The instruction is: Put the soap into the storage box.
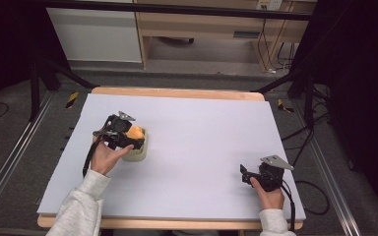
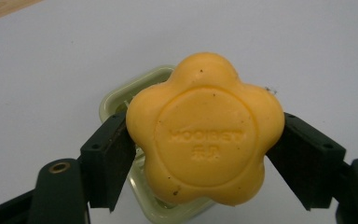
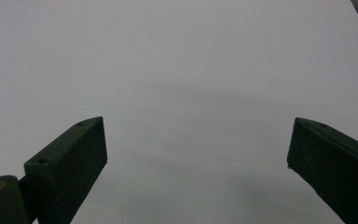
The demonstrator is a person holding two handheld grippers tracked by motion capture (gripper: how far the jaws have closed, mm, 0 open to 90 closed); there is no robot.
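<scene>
An orange flower-shaped soap (image 2: 205,133) with embossed lettering sits between the jaws of my left gripper (image 2: 200,144), which is shut on its two sides. The soap (image 1: 134,132) hangs just above a pale green soap dish (image 1: 137,151) on the left half of the table; in the left gripper view the dish (image 2: 116,100) peeks out behind and below the soap. My left gripper (image 1: 134,140) is held from the left by a hand. My right gripper (image 1: 245,175) rests near the front right of the table, and its jaws (image 3: 198,154) stand wide open over bare surface.
A pale lilac mat (image 1: 202,132) covers the wooden table (image 1: 177,92). Dark stands and cables (image 1: 305,142) flank the table on both sides. Beyond the far edge a wooden shelf unit (image 1: 206,24) stands on the floor.
</scene>
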